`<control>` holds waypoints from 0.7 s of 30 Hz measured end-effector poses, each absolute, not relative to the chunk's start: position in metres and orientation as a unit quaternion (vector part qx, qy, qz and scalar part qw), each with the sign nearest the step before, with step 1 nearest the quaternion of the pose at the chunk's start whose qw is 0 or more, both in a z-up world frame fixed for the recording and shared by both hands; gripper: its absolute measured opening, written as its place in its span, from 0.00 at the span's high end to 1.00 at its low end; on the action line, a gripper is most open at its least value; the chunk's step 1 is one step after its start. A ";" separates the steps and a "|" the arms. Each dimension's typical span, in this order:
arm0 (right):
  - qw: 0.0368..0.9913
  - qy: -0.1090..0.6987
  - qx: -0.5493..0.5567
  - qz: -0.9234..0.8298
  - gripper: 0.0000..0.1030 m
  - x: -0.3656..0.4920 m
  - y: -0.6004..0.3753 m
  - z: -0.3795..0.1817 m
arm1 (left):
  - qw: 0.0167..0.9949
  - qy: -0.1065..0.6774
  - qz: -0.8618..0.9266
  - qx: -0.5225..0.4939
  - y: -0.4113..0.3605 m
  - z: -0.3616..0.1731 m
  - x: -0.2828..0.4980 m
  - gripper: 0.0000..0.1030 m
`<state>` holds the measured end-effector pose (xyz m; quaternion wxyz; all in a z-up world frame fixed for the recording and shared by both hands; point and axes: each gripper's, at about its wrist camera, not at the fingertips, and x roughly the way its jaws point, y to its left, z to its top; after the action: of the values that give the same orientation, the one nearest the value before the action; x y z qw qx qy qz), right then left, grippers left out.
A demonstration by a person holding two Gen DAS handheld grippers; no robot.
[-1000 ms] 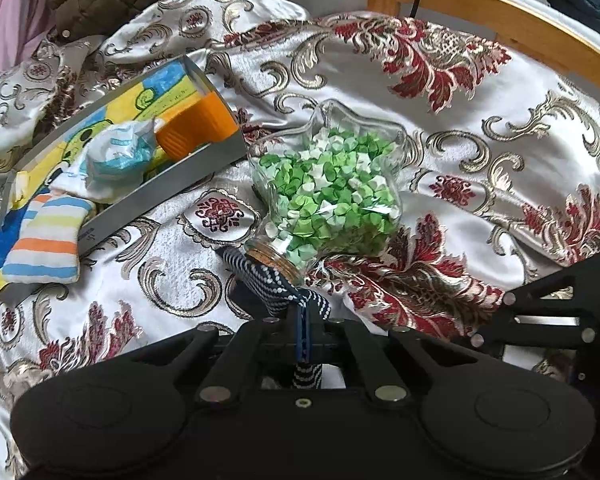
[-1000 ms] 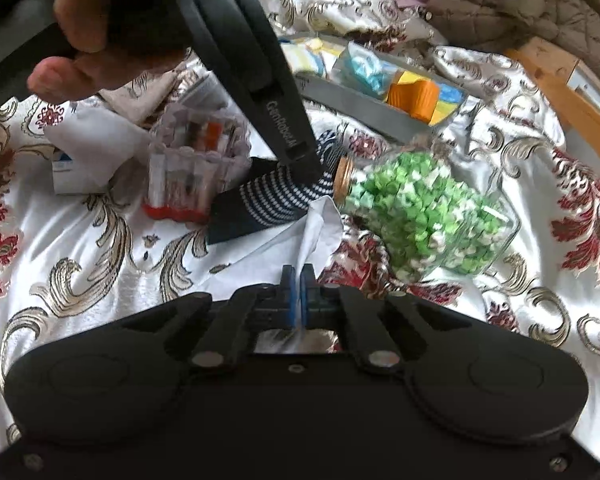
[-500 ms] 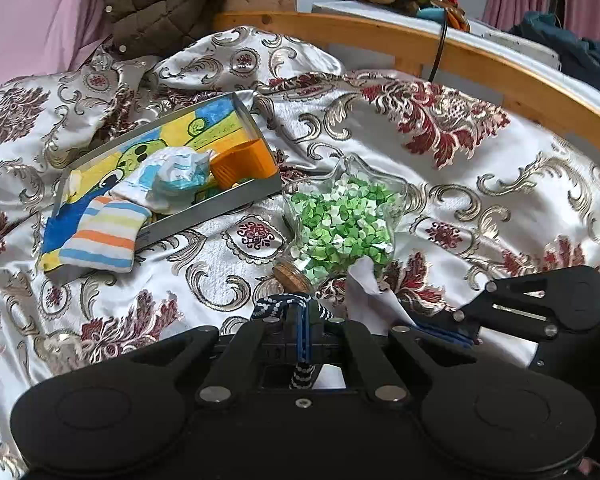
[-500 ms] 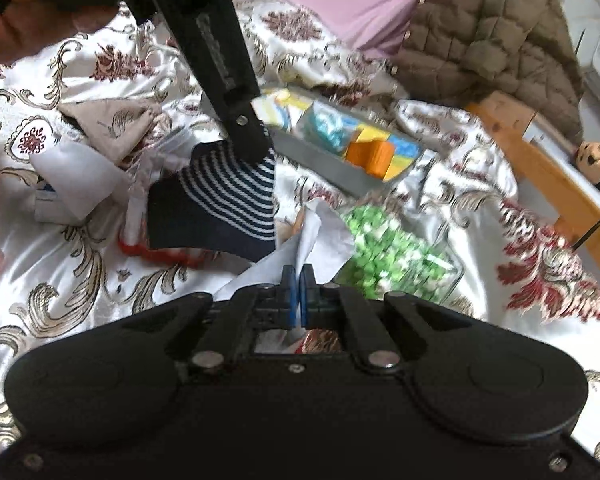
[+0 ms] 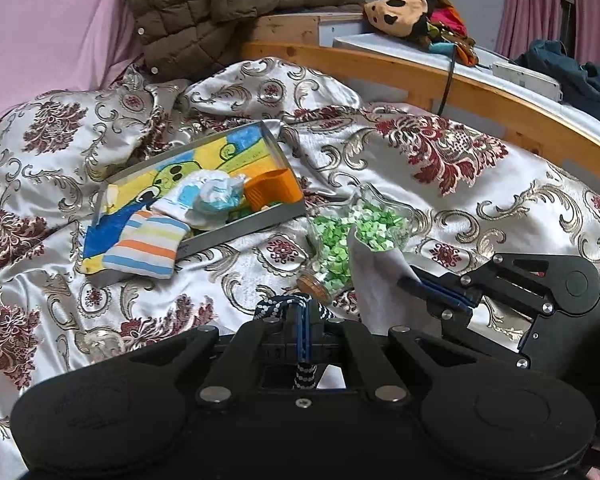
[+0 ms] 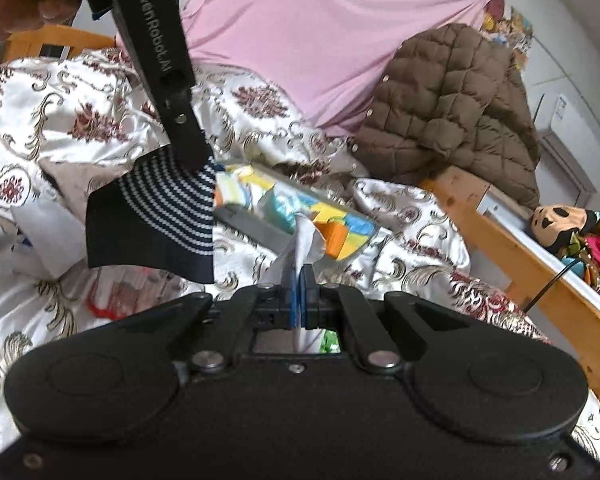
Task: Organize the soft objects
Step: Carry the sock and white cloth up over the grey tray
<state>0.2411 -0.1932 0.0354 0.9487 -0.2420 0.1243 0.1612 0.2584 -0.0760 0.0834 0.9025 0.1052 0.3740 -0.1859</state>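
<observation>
My left gripper point(image 5: 302, 312) is shut on a navy sock with white stripes point(image 5: 278, 306); in the right wrist view the sock point(image 6: 156, 220) hangs in the air from it. My right gripper point(image 6: 299, 276) is shut on a white cloth point(image 6: 304, 240), which also shows in the left wrist view point(image 5: 374, 268) beside that gripper point(image 5: 414, 282). A grey tray point(image 5: 244, 228) on the bedspread holds a striped sock point(image 5: 144, 246), a crumpled white and blue cloth point(image 5: 216, 196) and an orange cup point(image 5: 272, 190).
A glass jar of green paper stars point(image 5: 348, 236) lies right of the tray. A red-based rack of tubes point(image 6: 120, 292) and white papers point(image 6: 48, 236) lie under the hanging sock. A brown jacket point(image 5: 204, 4) and the wooden bed frame point(image 5: 480, 92) stand behind.
Both grippers have risen from the bedspread, lifting the navy sock and the white cloth clear of it. The tray and the jar now sit further below and away.
</observation>
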 end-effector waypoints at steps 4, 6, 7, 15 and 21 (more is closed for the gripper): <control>0.955 0.111 -0.223 0.160 1.00 0.243 -0.195 0.036 | 0.908 0.369 -0.174 0.099 -0.070 0.087 0.264 1.00; 0.959 0.102 -0.214 0.157 1.00 0.245 -0.198 0.036 | 0.910 0.366 -0.169 0.094 -0.067 0.088 0.268 1.00; 0.960 0.097 -0.212 0.155 1.00 0.248 -0.200 0.037 | 0.912 0.364 -0.166 0.092 -0.066 0.089 0.270 1.00; 0.963 0.062 -0.224 0.139 1.00 0.263 -0.190 0.034 | 0.921 0.351 -0.153 0.077 -0.056 0.093 0.286 1.00; 0.972 0.047 -0.183 0.139 1.00 0.302 -0.189 0.048 | 0.929 0.336 -0.133 0.081 -0.053 0.099 0.312 1.00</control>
<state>0.3021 -0.1890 0.0483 0.9722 -0.1826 0.0470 0.1390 0.3122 -0.0527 0.0989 0.9287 0.0807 0.3364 -0.1333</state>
